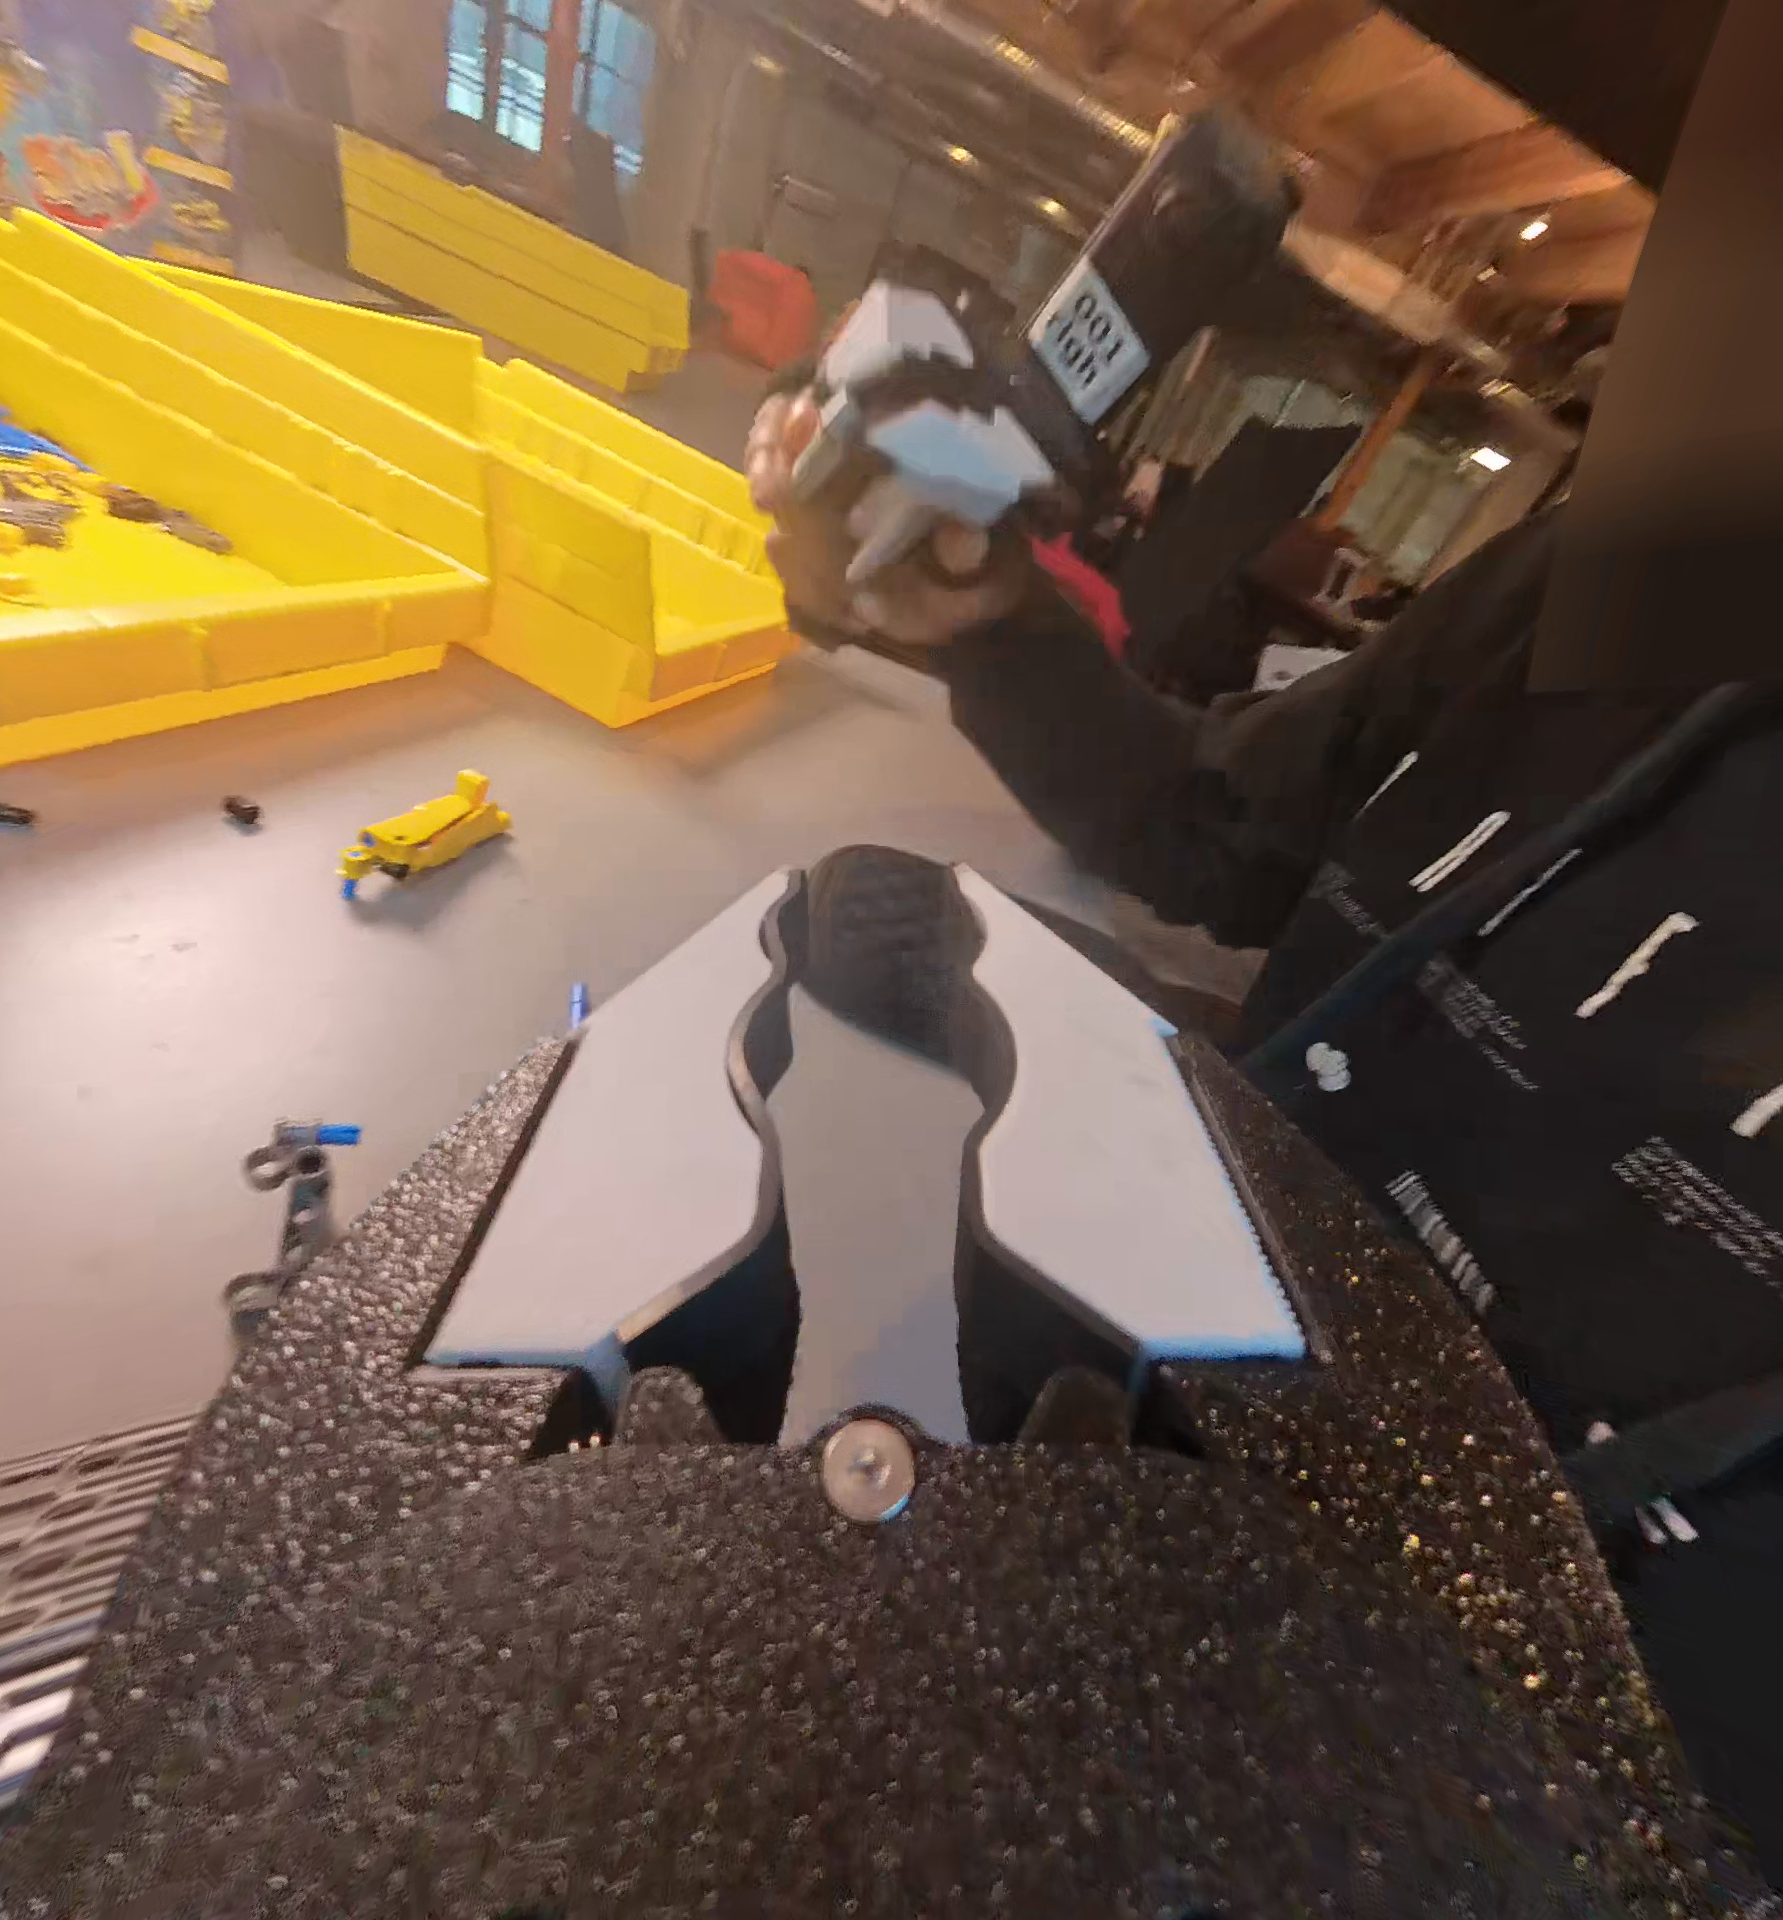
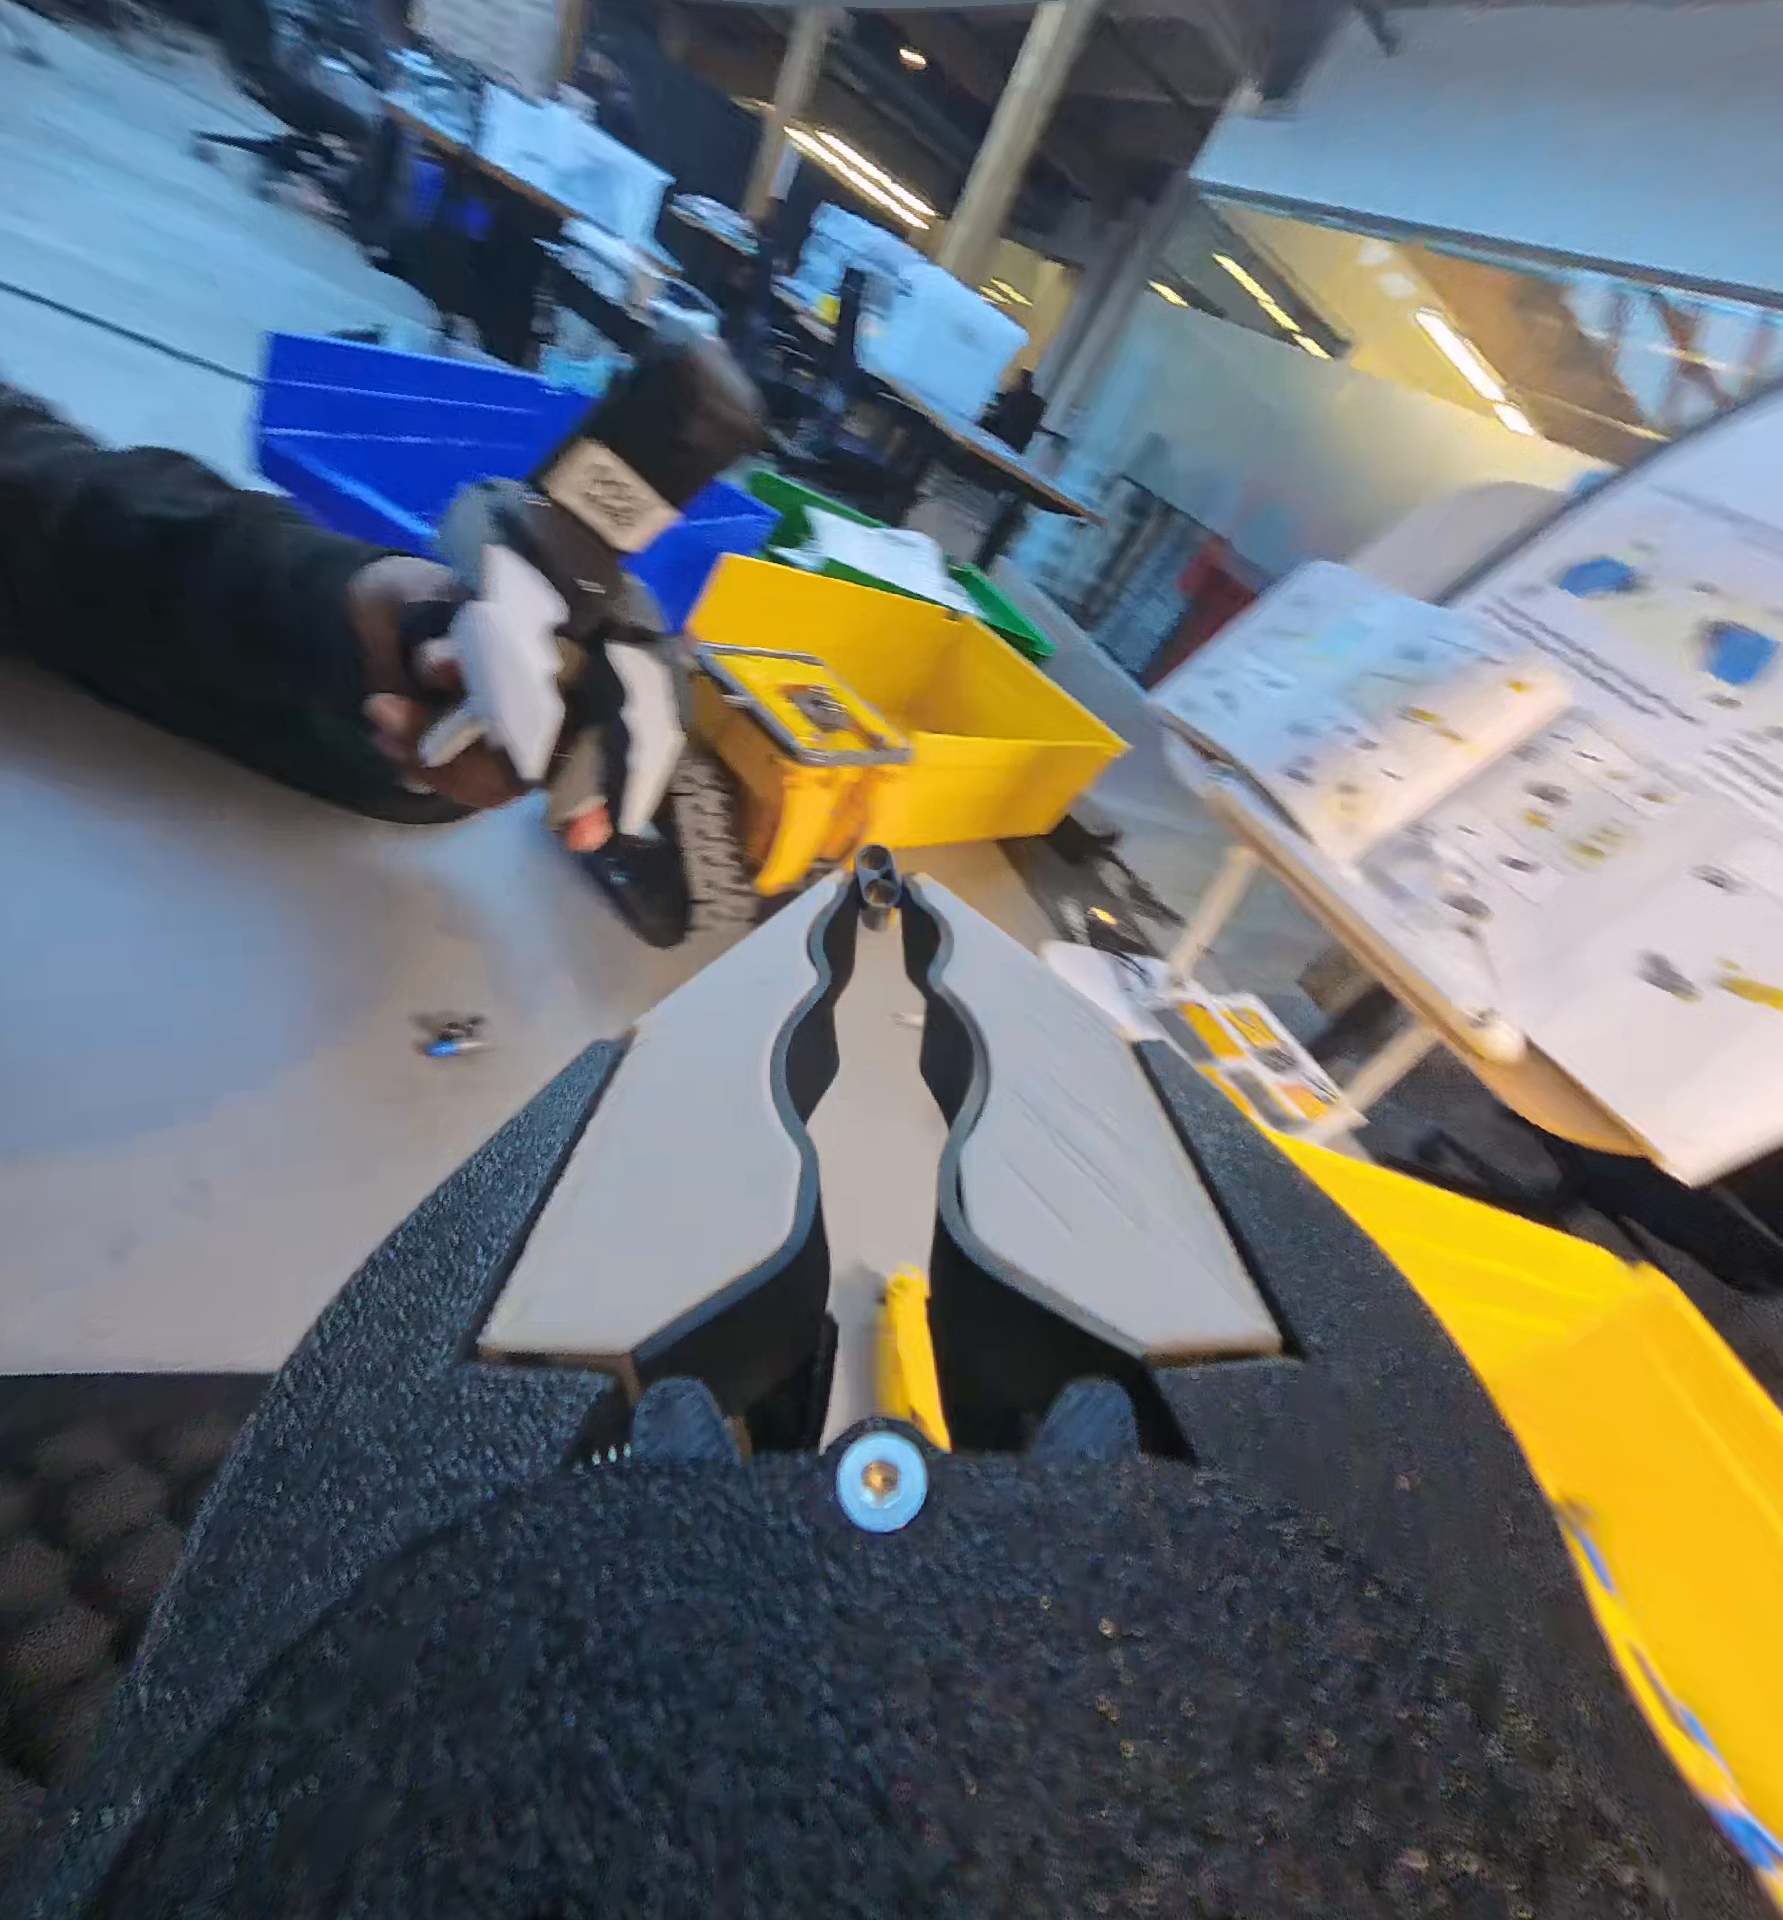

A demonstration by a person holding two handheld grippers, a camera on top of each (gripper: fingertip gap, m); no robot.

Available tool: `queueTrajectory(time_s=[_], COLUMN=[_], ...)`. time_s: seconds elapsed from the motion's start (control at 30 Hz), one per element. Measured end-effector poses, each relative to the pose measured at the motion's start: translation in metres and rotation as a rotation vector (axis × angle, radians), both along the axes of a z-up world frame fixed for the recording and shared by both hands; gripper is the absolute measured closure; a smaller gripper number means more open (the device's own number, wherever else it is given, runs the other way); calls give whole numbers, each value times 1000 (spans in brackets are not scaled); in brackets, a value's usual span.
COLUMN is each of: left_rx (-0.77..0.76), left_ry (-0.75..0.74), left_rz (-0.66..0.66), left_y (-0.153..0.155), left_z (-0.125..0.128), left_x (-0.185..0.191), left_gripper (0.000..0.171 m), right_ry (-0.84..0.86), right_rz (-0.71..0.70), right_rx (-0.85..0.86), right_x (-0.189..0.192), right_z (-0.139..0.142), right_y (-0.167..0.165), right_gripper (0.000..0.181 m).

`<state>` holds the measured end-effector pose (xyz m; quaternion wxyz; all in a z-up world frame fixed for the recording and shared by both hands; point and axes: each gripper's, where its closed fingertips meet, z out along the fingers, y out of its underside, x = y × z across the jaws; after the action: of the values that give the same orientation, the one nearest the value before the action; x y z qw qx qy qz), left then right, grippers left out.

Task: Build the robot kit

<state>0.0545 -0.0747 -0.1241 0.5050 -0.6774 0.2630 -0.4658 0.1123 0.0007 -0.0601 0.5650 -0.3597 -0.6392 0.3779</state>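
- Grey tabletop [image 1: 191, 987] in a workshop-like room; rows of desks and ceiling strip lights blur behind.
- Left tool [image 1: 882, 894]: grey flat fingers nearly together at the tips, clamped on a black, rough-textured rounded piece [image 1: 887, 951] wedged between them, held off the tabletop.
- Right tool [image 2: 876, 883]: tips pinched on a small black plastic connector with two round holes [image 2: 876, 871], raised above the tabletop.
- Left view also catches the right tool farther off, gripped in a person's hand [image 1: 897, 582] with a black sleeve.
- Large yellow plastic bins [image 1: 243, 488] stand at the far side of the tabletop; one holds loose building pieces.
- Loose on the tabletop: a small yellow brick assembly [image 1: 425, 831] and a grey beam with a blue pin [image 1: 300, 1174] just beside the left tool body.
- Right view: open yellow bin [image 2: 970, 707], blue bin [image 2: 399, 436] behind it, a yellow-and-black wheeled model [image 2: 762, 790] near the bin, and an open instruction booklet on a stand [image 2: 1489, 831] to the right.
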Motion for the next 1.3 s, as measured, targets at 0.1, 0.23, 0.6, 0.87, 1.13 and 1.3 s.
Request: queueTrajectory(time_s=[0.1,0.23,0.6,0.87,1.13,1.3], left_rx=[45,86,97,71,55,34], left_ry=[140,328,502,498,525,531], left_rz=[95,172,192,226,230,225], left_y=[6,10,15,21,24,26], left_z=[-13,-34,-61,-63,-70,-74], left_x=[-9,-16,-14,-19,-19,-19], left_gripper=[146,147,146,146,146,146], right_ry=[19,49,-185,-474,-564,-406], right_rz=[-235,-531,-931,-940,-928,-891], right_rx=[-19,-76,-297,-316,-357,-407], right_x=[38,103,192,168,138,113], right_z=[26,51,-5,-60,-88,-65], right_y=[66,147,291,341,370,380], right_gripper=[173,173,173,173,173,173])
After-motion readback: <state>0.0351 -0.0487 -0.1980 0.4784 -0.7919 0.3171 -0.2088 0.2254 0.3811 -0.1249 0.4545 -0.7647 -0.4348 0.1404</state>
